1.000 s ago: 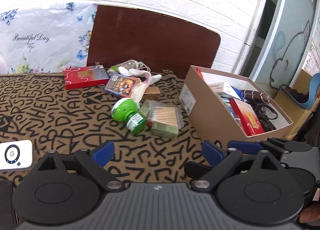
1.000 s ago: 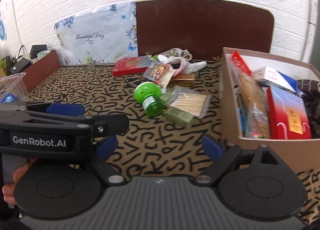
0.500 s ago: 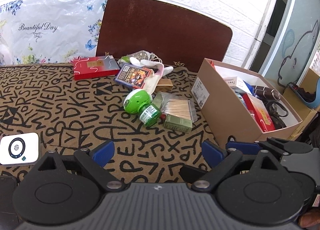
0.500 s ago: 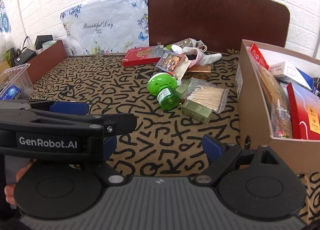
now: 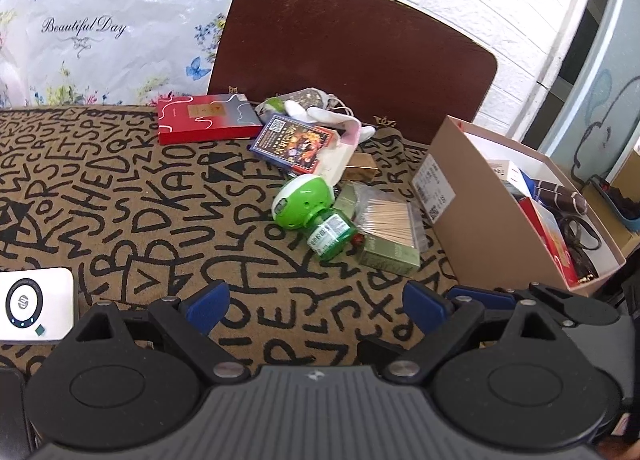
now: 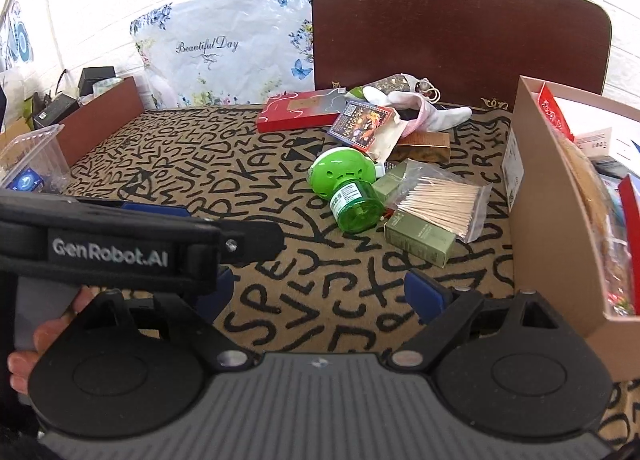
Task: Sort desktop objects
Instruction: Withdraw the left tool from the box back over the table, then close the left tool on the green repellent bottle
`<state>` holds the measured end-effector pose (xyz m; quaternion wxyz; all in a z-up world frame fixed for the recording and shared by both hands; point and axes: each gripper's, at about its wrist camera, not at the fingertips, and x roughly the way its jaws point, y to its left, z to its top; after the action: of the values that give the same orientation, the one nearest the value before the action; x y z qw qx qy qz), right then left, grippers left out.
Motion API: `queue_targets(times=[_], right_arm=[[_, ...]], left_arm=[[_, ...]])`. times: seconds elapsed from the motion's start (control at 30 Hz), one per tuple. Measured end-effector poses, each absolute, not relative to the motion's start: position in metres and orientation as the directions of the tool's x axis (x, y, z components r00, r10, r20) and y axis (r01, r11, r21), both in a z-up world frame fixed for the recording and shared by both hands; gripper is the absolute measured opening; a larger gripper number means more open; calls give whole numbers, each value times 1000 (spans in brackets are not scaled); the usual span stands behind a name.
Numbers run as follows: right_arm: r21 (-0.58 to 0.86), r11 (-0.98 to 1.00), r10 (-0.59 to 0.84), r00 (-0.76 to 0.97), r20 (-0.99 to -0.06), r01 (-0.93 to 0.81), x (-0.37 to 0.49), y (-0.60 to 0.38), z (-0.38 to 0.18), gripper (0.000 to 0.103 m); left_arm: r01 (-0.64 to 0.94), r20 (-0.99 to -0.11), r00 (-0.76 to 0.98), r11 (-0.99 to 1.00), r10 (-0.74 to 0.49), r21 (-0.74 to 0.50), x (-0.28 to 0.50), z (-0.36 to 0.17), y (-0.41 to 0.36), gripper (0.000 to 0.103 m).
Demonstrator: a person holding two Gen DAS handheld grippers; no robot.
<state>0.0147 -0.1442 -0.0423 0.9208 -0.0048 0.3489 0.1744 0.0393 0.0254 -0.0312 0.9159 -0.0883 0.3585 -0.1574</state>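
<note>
Lying beyond hand-held gripper (image 6: 324,296): green bottle (image 6: 346,193)

A green mosquito-repellent bottle (image 6: 346,189) lies on its side mid-mat, its cap end towards seven o'clock. Touching it at three o'clock sit a clear bag of toothpicks (image 6: 444,205) and an olive box (image 6: 420,238). At twelve o'clock lie a card pack (image 6: 362,123), a red box (image 6: 298,111) and a white sock (image 6: 424,107). The cardboard box (image 6: 548,195), nearly full, stands at three o'clock.
</note>
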Motion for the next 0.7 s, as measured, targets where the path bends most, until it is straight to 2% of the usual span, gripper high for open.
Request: queue_targets(times=[0.27, 0.63, 0.7], right_arm=[[85, 936, 316, 705, -635, -342, 39, -136, -55, 90], [24, 927, 314, 739, -596, -375, 76, -125, -66, 89], [10, 919, 322, 736, -595, -394, 82, -123, -68, 89]], left_arm=[[224, -633, 678, 925, -373, -306, 73, -39, 28, 93], [246, -650, 646, 915, -401, -319, 126, -52, 21, 72], [256, -646, 639, 908, -417, -332, 134, -55, 20, 70]])
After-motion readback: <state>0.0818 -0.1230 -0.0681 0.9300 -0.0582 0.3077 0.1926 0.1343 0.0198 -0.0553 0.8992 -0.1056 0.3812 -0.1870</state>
